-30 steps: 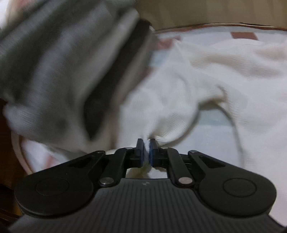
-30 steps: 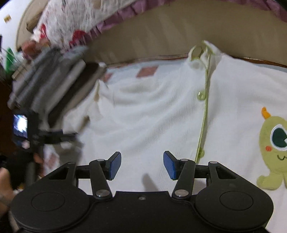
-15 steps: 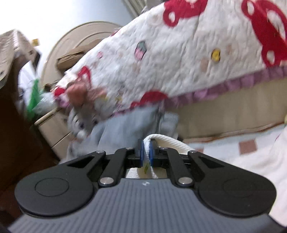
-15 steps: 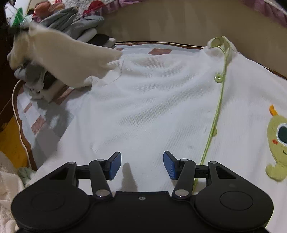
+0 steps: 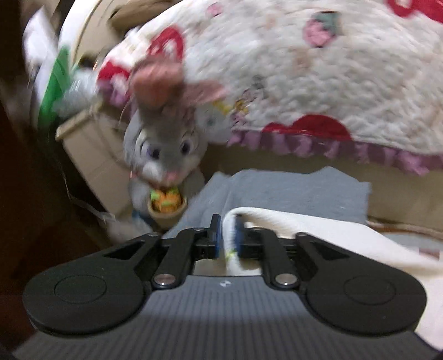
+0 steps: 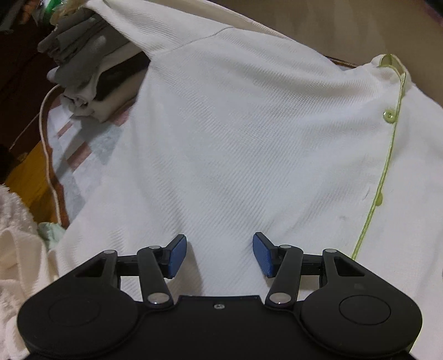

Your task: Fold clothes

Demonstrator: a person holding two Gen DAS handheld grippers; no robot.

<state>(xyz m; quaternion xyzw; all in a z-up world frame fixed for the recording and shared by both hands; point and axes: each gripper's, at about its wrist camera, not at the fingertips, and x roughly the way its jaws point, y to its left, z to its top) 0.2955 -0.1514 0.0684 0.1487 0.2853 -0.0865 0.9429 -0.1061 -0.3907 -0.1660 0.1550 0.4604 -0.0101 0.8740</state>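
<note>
A white child's shirt [image 6: 235, 133] with a lime-green button placket [image 6: 387, 155] lies spread on the checked mat. Its left sleeve [image 6: 144, 25] is stretched up and away to the far left. My left gripper [image 5: 227, 238] is shut on the sleeve's cuff [image 5: 318, 235], held in the air; the white sleeve trails off to the right. My right gripper [image 6: 218, 253] is open and empty, low over the shirt's front, its blue pads [image 6: 177, 253] close above the cloth.
A stack of folded grey and white clothes [image 6: 83, 69] sits at the mat's far left; it shows as grey cloth [image 5: 290, 191] in the left wrist view. A grey plush rabbit [image 5: 163, 149] and a quilted bed cover [image 5: 318, 69] lie beyond. The mat's edge [image 6: 49, 155] borders an orange floor.
My left gripper has lifted the sleeve off the mat and pulled it out to the left, stretching it taut. My right gripper has moved lower and closer over the shirt's front, still open.
</note>
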